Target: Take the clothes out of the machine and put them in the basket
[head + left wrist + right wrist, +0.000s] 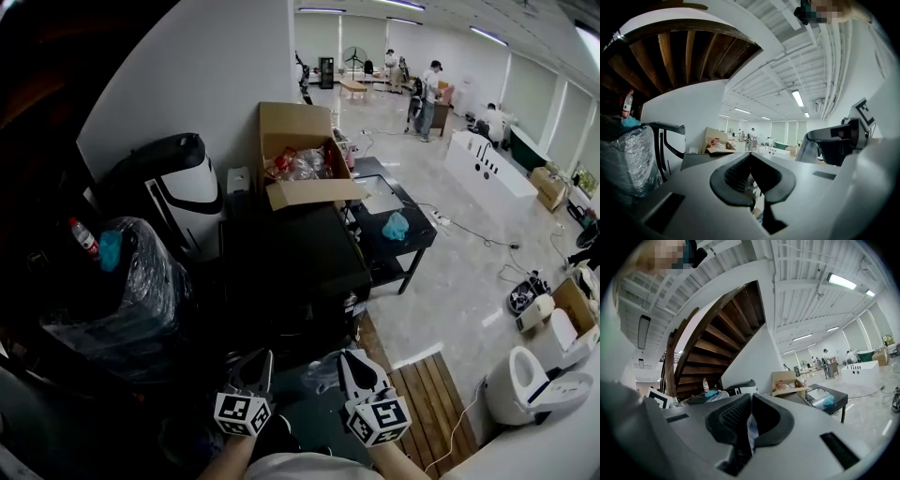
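The right tool (751, 398) was clenched on a pale garment (753, 427) that hung beneath its tips. Beside it, the left tool (751, 155) was clenched too, tips together.

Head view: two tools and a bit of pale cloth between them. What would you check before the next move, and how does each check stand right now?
1. Right tool gripping the pale cloth: ok, jaws closed on it.
2. Left tool also holding cloth: cannot tell; its jaws meet at the tips.
3. Basket in sight: not ok, no view shows one.
4. Standing person well away from both tools: ok, far across the room.
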`<action>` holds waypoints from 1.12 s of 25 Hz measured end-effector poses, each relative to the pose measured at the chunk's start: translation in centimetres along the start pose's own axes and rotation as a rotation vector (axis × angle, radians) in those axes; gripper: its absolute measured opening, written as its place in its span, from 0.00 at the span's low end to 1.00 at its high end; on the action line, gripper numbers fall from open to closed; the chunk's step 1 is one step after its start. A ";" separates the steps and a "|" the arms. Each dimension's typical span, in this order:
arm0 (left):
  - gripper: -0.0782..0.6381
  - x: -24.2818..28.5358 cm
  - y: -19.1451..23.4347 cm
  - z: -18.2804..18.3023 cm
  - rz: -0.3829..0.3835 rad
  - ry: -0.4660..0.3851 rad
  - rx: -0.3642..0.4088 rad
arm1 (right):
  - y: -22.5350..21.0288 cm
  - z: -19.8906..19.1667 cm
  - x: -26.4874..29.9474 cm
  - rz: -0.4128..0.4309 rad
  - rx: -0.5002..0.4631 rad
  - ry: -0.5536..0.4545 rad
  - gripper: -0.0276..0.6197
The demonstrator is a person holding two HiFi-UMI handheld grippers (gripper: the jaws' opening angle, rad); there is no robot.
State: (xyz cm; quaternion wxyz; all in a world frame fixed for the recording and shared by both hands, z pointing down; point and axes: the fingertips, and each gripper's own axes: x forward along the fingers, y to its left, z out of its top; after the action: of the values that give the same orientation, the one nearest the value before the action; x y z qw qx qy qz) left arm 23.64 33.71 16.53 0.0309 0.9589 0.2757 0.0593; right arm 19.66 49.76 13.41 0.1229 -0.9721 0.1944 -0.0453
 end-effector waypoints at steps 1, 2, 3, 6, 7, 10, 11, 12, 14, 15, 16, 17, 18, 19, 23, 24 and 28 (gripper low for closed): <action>0.13 -0.3 -0.1 -0.1 -0.001 0.003 -0.003 | 0.2 0.1 -0.2 0.006 0.001 -0.002 0.08; 0.13 -0.6 -0.2 -0.1 -0.003 0.005 -0.005 | 0.4 0.1 -0.4 0.010 0.003 -0.002 0.08; 0.13 -0.9 -0.3 -0.1 -0.003 0.006 -0.005 | 0.6 0.1 -0.6 0.012 0.004 -0.002 0.08; 0.13 -1.8 -0.4 -0.1 0.011 0.007 0.001 | 0.9 0.0 -1.2 0.019 0.003 0.000 0.08; 0.13 -2.1 -0.4 -0.1 0.018 0.006 -0.001 | 1.0 0.0 -1.4 0.023 0.002 0.000 0.08; 0.13 -3.1 -0.5 0.4 0.035 -0.001 -0.009 | 1.6 0.2 -2.1 0.043 -0.004 -0.004 0.08; 0.13 -3.5 -0.6 0.7 0.037 -0.005 -0.009 | 1.9 0.3 -2.4 0.049 -0.005 -0.005 0.08; 0.13 -3.9 -0.8 0.9 0.040 -0.010 -0.007 | 2.1 0.3 -2.7 0.056 -0.008 -0.005 0.08; 0.13 -4.7 -1.0 1.3 0.050 -0.020 0.002 | 2.6 0.4 -3.2 0.070 -0.013 -0.005 0.08; 0.13 -5.1 -1.1 1.4 0.057 -0.024 0.005 | 2.9 0.4 -3.5 0.077 -0.015 -0.004 0.08; 0.13 -5.5 -1.1 1.4 0.065 -0.027 0.005 | 3.1 0.4 -3.7 0.085 -0.016 -0.003 0.08; 0.13 -6.0 -1.2 1.4 0.074 -0.030 0.004 | 3.4 0.4 -3.9 0.095 -0.017 -0.003 0.08; 0.13 -6.5 -1.2 1.4 0.083 -0.033 0.003 | 3.8 0.4 -4.1 0.106 -0.019 -0.003 0.08; 0.13 -7.0 -1.3 1.4 0.093 -0.037 0.002 | 4.2 0.4 -4.3 0.119 -0.022 -0.002 0.08; 0.13 -9.2 -0.6 1.3 0.148 -0.045 0.007 | 5.9 0.2 -4.4 0.181 -0.038 0.011 0.08; 0.13 -9.8 -0.2 1.2 0.164 -0.046 0.006 | 6.5 0.0 -4.2 0.198 -0.037 0.016 0.08; 0.13 -12.2 1.9 1.2 0.233 -0.052 0.007 | 8.9 -0.6 -3.2 0.278 -0.001 0.032 0.08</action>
State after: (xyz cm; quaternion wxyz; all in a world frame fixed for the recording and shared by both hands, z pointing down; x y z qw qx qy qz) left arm 14.55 25.62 14.36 0.0274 0.9858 0.1618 0.0369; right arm 13.34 42.90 11.59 0.1242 -0.9351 0.3290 -0.0431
